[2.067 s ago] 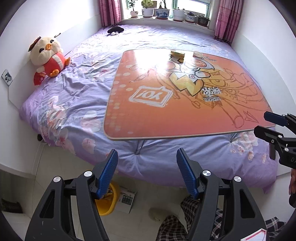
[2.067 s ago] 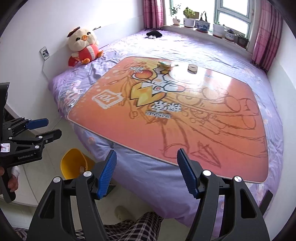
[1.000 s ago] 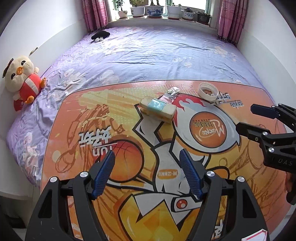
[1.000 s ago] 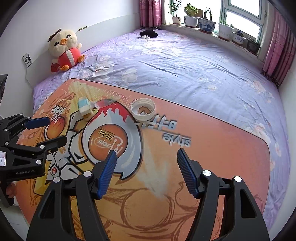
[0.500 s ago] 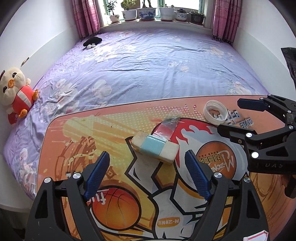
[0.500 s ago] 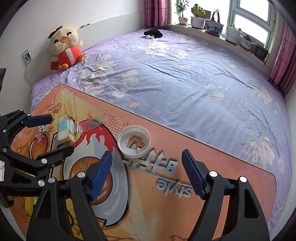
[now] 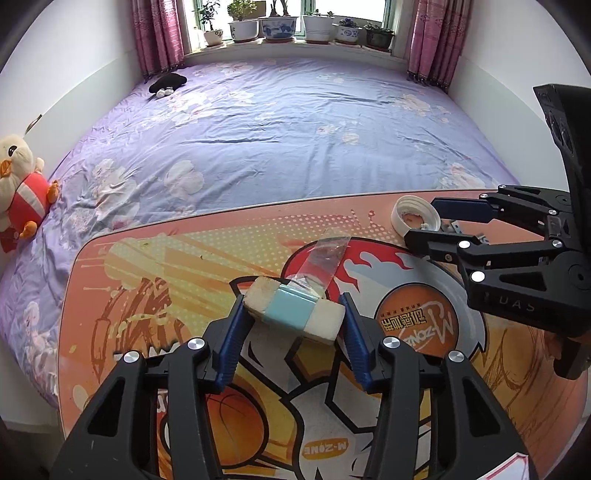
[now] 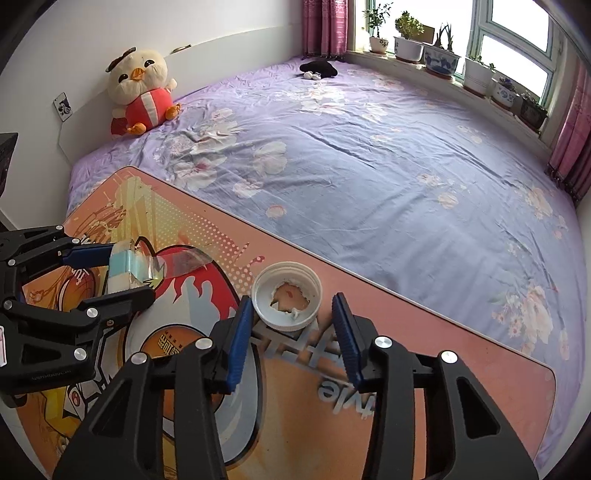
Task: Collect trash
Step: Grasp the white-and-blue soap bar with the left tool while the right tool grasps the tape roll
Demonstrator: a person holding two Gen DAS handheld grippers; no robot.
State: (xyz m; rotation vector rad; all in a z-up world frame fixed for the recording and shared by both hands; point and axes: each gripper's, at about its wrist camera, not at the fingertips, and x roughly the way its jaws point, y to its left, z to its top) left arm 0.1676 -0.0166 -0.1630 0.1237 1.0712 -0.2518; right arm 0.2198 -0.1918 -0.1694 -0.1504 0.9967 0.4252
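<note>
Now I see my left claw (image 7: 293, 323) open astride the taped foam block (image 7: 294, 312); beside it, my right claw (image 8: 292, 332) gapes around the white cap (image 8: 286, 294) holding torn paper on the tabletop (image 8: 424, 321).

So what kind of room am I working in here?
A bedroom, most likely. A wide bed with a purple floral sheet fills the room, a plush chick toy sits against the wall, and potted plants line the windowsill. An orange printed board on the bed serves as the work surface.
</note>
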